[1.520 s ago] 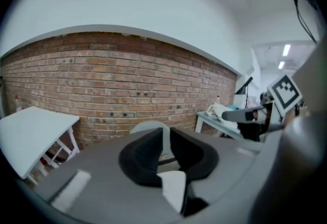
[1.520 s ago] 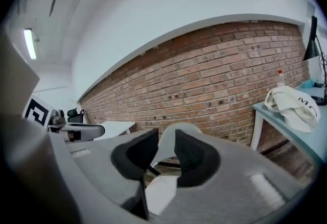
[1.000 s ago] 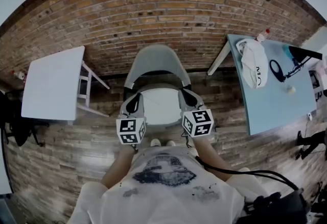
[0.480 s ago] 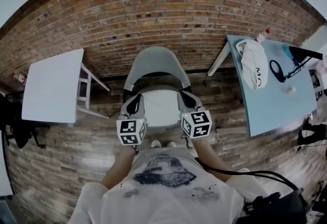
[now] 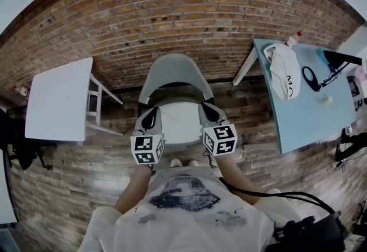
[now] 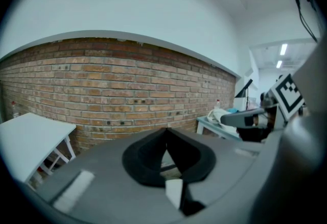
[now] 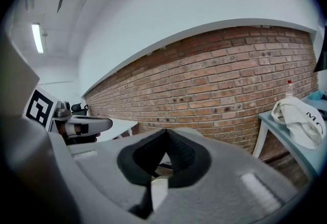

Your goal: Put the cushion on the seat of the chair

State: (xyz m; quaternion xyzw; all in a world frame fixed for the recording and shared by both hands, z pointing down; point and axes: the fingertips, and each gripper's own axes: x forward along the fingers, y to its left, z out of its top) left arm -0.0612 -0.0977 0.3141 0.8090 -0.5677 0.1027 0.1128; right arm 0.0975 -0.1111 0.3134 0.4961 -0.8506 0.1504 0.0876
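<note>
While the black fingers point(image 6: 145, 159) of my left gripper point(image 5: 150, 116) stand closed tip to tip, a white sliver shows low in their seam. The right gripper point(image 5: 210, 110) looks the same, so each is pinched on a side edge of the flat white fabric cushion point(image 5: 180, 121). That cushion lies level between the two grippers, over the seat of the grey moulded chair point(image 5: 175, 70); whether it rests there I cannot tell. Beyond the chair back runs a red brick wall point(image 5: 183, 10). A white square surface point(image 5: 57, 96) stands to my left. To my right, a pale blue surface point(image 5: 309, 113) carries a white cloth item point(image 5: 285, 76). All stand on plank flooring point(image 5: 69, 170).
</note>
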